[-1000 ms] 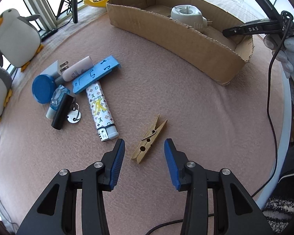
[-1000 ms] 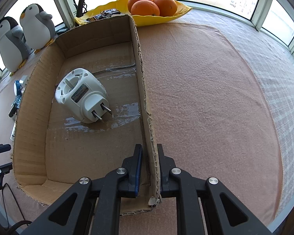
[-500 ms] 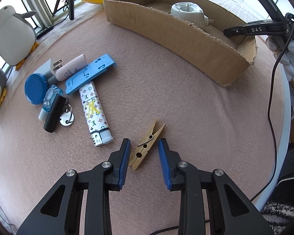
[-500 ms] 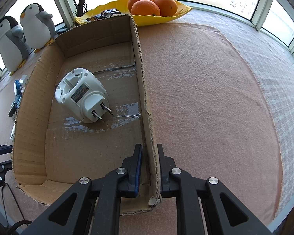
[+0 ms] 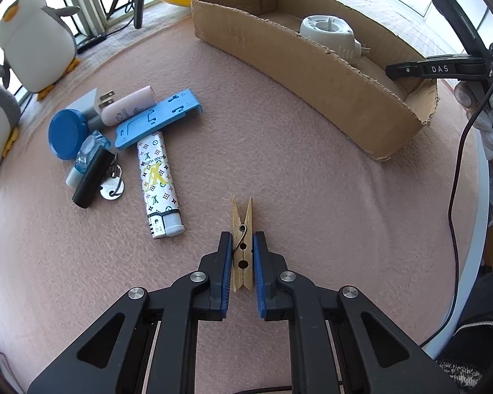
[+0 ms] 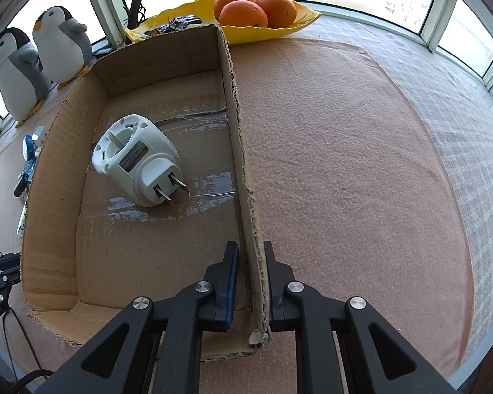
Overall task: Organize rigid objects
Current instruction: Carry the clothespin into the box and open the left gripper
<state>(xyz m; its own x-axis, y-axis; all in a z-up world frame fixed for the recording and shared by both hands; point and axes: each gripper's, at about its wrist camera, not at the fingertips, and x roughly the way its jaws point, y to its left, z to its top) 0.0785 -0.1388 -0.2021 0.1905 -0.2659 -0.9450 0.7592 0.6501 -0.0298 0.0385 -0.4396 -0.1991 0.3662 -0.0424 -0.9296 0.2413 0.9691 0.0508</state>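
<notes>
Closing on the wooden clothespin (image 5: 242,244), your left gripper (image 5: 241,246) has its blue pads against both sides of the peg, whose forked end juts out past the fingertips while it lies on the pink cloth (image 5: 279,170). Your right gripper (image 6: 250,256) is pinched tight on the near side wall of the cardboard box (image 6: 243,170), one finger inside, one outside. Only the left view shows the clutter left of your fingers: a patterned lighter (image 5: 157,177), a blue plastic bracket (image 5: 157,121), a blue lid (image 5: 67,133). Only the right view looks into the box, where a white plug adapter (image 6: 138,161) rests ahead-left of the fingers. Both grippers point steeply down at the table.
</notes>
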